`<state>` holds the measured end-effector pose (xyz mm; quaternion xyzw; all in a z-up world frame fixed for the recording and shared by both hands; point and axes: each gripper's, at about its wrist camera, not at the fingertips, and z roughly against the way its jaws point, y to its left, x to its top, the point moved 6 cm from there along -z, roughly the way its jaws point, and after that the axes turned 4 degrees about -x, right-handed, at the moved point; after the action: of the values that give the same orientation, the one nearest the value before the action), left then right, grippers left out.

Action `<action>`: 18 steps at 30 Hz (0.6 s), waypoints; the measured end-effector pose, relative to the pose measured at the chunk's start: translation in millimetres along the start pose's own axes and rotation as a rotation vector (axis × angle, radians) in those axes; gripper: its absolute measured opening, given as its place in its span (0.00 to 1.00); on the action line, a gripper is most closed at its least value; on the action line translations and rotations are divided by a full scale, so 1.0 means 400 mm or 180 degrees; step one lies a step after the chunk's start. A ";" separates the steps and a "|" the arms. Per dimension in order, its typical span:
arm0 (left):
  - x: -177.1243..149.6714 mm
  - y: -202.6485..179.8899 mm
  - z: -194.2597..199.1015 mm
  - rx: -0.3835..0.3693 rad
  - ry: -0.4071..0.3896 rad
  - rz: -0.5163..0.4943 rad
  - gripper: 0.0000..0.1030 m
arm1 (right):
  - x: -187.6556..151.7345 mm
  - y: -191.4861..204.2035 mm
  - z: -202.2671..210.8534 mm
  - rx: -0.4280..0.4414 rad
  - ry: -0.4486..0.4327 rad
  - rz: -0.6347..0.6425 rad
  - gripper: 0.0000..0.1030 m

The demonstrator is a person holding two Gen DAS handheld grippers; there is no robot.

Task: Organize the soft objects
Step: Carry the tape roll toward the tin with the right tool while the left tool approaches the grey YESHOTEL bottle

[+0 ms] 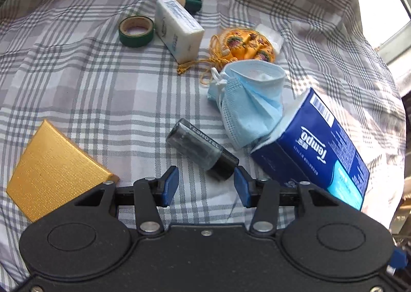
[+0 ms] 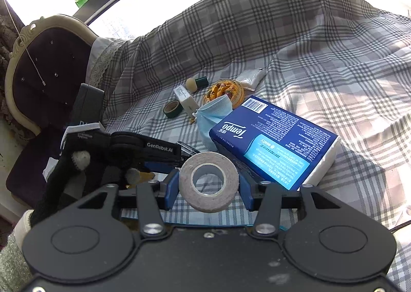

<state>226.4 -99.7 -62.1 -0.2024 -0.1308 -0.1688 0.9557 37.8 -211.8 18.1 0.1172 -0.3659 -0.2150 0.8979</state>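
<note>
On the plaid bed cover, from left to right: a gold box, stiff-looking; a dark bottle, hard and likely slick, just ahead of the left tool, whose jaws stand apart around nothing; the blue face mask, light and floppy, draped against the Tempo tissue pack, best pinched at a folded edge or ear loops. The pack should squash; grip across its narrow side. The right tool is clenched on a white tape roll.
</note>
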 end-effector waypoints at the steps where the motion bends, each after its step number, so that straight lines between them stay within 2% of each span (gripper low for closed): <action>1: 0.008 0.006 0.000 0.0004 -0.0020 0.0102 0.47 | -0.001 0.001 0.003 0.0004 -0.0009 0.0005 0.46; 3: 0.019 -0.001 -0.005 0.0006 -0.0033 0.0206 0.47 | -0.004 0.001 0.010 0.0004 -0.0030 0.0008 0.46; 12: 0.040 -0.016 -0.077 0.0242 0.0004 0.0306 0.47 | -0.029 -0.009 0.005 -0.0029 -0.0003 0.0010 0.46; 18: 0.041 -0.026 -0.087 0.0277 -0.0016 0.0222 0.46 | -0.040 -0.012 -0.014 -0.0081 0.0044 0.0018 0.46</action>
<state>243.8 -128.0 -84.0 -0.1655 -0.1332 -0.1290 0.9686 30.0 -208.1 2.7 0.1062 -0.3573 -0.2162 0.9024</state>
